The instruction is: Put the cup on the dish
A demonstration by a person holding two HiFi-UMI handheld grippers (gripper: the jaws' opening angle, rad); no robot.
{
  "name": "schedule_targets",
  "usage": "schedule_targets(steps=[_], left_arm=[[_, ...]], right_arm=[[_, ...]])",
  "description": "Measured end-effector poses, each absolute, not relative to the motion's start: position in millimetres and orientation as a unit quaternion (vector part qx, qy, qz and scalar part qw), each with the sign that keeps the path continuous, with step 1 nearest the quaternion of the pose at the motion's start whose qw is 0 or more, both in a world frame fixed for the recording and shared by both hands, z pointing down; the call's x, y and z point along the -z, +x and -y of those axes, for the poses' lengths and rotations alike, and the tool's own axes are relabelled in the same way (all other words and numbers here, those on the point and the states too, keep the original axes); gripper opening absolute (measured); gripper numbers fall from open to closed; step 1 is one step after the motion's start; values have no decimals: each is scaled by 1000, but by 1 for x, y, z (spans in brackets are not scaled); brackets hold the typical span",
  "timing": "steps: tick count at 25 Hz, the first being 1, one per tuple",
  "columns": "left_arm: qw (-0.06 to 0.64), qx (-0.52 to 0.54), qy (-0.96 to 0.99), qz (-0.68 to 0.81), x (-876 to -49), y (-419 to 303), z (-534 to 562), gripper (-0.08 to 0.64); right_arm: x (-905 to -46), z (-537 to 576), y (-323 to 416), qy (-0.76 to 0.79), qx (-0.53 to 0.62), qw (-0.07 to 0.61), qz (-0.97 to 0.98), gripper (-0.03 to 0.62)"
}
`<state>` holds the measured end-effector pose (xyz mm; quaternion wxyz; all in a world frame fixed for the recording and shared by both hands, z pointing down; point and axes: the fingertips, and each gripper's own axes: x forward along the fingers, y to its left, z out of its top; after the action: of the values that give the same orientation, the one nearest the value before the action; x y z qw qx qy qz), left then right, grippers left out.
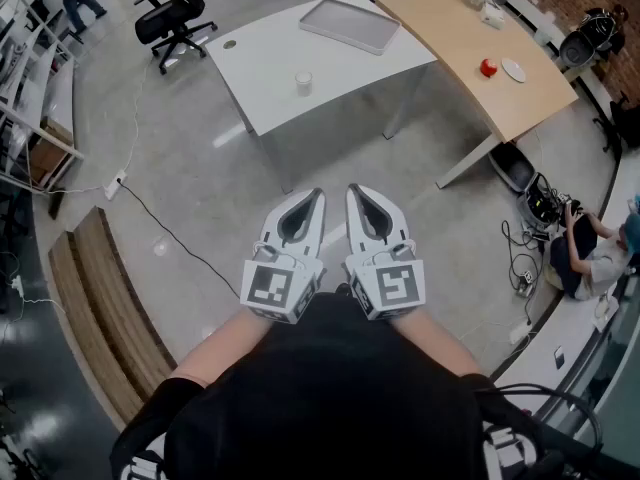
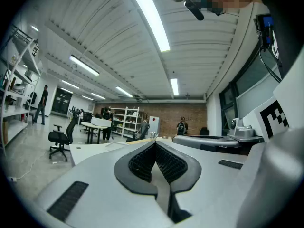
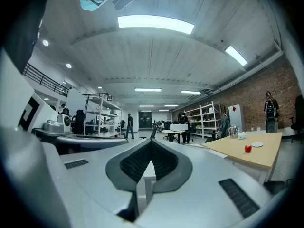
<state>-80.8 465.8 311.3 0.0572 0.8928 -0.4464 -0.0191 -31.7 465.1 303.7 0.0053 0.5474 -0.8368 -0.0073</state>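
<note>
With your left gripper (image 1: 314, 200) and right gripper (image 1: 356, 196) both clenched on nothing, well apart from the work, step up to the wooden tabletop (image 1: 450, 28) where the red cup (image 1: 487, 67) stands just beside the dish (image 1: 513, 70), and spread the right fingers before reaching.

The left tool (image 1: 314, 200) and the right tool (image 1: 356, 194) have smooth, matt pale-grey plastic shells. Their inner pads (image 2: 140, 163) are black, finely ribbed and look rubbery. The floor (image 1: 200, 178) is polished grey concrete with a soft sheen. The white worktop (image 1: 270, 63) is smooth and matt, and the wood-grain worktop (image 1: 450, 38) is pale and matt. The tray (image 1: 350, 25) looks dull grey. The cup (image 1: 303, 83) is translucent and the dish (image 1: 513, 69) plain white. The person's top (image 1: 330, 398) is black cloth. The far wall (image 3: 256, 87) is rough red brick.
</note>
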Motion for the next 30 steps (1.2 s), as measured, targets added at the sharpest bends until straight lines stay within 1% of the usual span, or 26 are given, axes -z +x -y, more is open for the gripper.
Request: schedule_targets(steps=[12, 20, 25, 30], left_arm=[[53, 21, 897, 438, -308, -97, -455, -3], [53, 18, 897, 438, -317, -130, -452, -3], [58, 7, 896, 440, -325, -150, -446, -3], [69, 1, 892, 446, -333, -153, -430, -3]], right_arm=[[-301, -452, -45, 559, 11, 8, 829, 12], [-307, -449, -62, 576, -14, -25, 817, 12], [-317, -445, -79, 579, -27, -20, 815, 12], [-323, -426, -74, 588, -30, -17, 808, 12]])
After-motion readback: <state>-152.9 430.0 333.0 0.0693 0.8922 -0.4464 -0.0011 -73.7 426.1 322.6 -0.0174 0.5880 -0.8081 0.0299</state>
